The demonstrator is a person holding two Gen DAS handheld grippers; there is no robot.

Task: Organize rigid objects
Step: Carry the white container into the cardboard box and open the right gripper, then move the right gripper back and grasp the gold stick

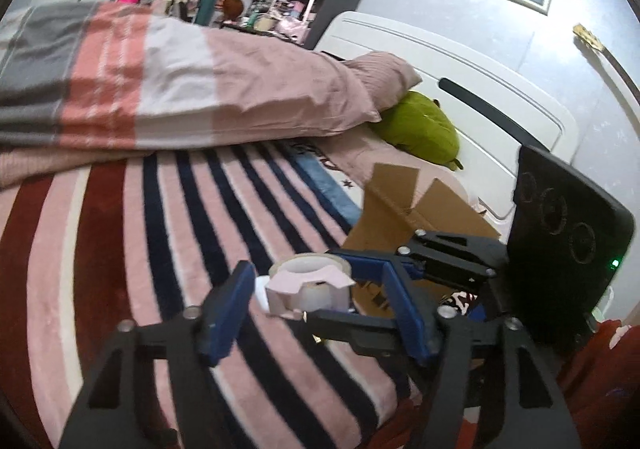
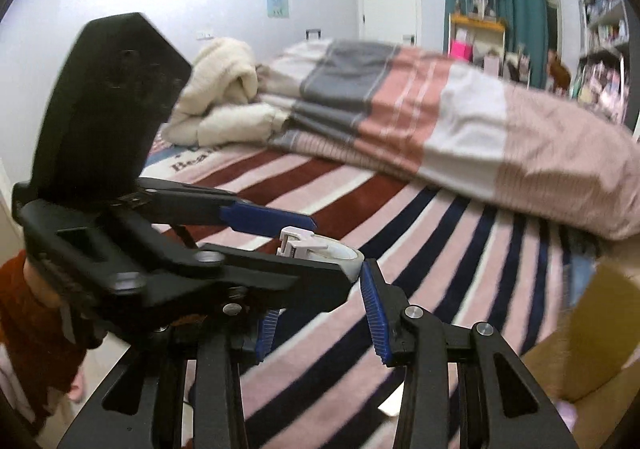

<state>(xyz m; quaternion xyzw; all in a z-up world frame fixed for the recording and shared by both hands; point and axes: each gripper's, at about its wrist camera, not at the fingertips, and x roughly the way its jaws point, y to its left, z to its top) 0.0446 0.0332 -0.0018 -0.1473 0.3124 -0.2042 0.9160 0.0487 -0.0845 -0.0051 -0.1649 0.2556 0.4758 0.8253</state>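
Observation:
A clear tape roll in a white dispenser point(image 1: 308, 285) sits on the striped blanket, in front of my left gripper point(image 1: 316, 309), whose blue fingers stand wide apart on either side of it without touching. The roll also shows in the right wrist view point(image 2: 320, 251), between the left gripper's blue fingers point(image 2: 264, 219). My right gripper point(image 2: 320, 325) is open and empty, just below and behind the roll; in the left wrist view it reaches in from the right point(image 1: 400, 273). An open cardboard box point(image 1: 412, 209) stands behind at the right.
A folded pink and grey duvet point(image 1: 180, 81) lies across the bed. A green plush point(image 1: 424, 129) rests by the white headboard point(image 1: 460, 61). A cream blanket point(image 2: 224, 89) is heaped at the far end. The cardboard box edge point(image 2: 600, 329) is at right.

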